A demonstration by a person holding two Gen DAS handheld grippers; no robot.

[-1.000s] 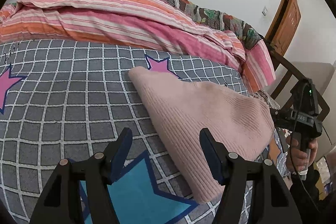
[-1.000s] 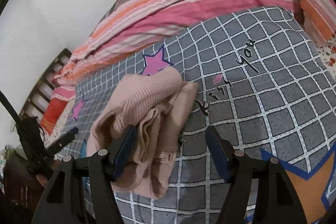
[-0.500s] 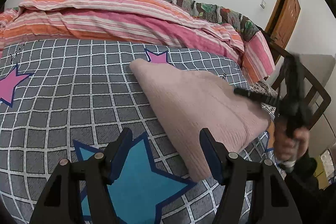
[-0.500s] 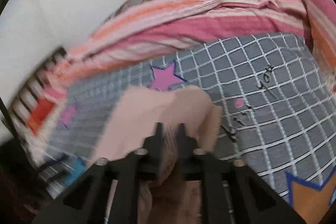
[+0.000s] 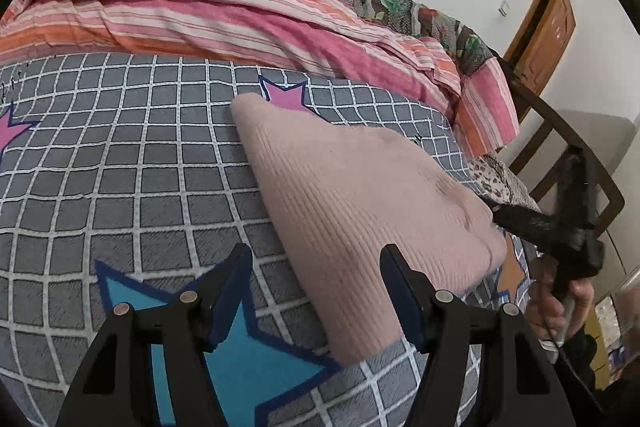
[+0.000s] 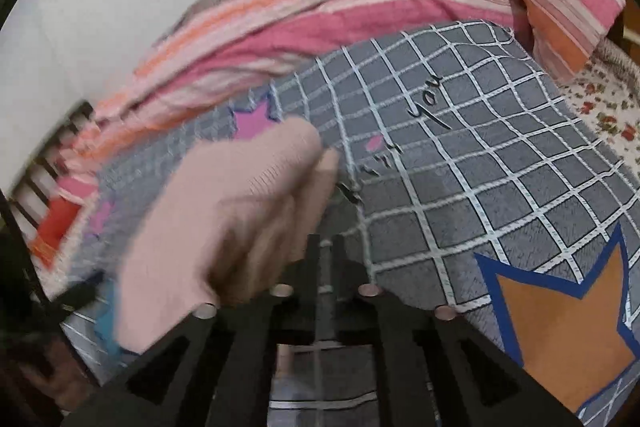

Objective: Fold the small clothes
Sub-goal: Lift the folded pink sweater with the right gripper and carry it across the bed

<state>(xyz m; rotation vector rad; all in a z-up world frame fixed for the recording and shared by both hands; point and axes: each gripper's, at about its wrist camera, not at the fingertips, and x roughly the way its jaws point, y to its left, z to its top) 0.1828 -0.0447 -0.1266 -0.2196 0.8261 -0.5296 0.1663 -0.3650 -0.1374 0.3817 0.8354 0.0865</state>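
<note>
Ribbed pink knit made up the small garment (image 5: 360, 211), which lay folded on the grey checked bed cover (image 5: 120, 163), its far corner over a pink star print and its near edge just beside a blue star. By its look the knit was light, soft and limp, with nothing fragile in it; it would sag from any single hold and its layers could slide over one another. The best hold was judged to be a doubled edge or a corner, with all layers pinched together.

The left gripper (image 5: 316, 291) pointed downward over the near edge of the garment, apart from the cloth. Its jaws stood released and wide, with nothing between them.

The right gripper (image 6: 328, 259) sat at the garment's right-hand end, tilted down toward the bed. Its jaws stood narrow and were opening; in the blurred right wrist view no cloth was clearly pressed between them, though the knit bunched just beside the left jaw. A hand (image 5: 560, 307) gripped its handle at the right edge of the bed.
</note>
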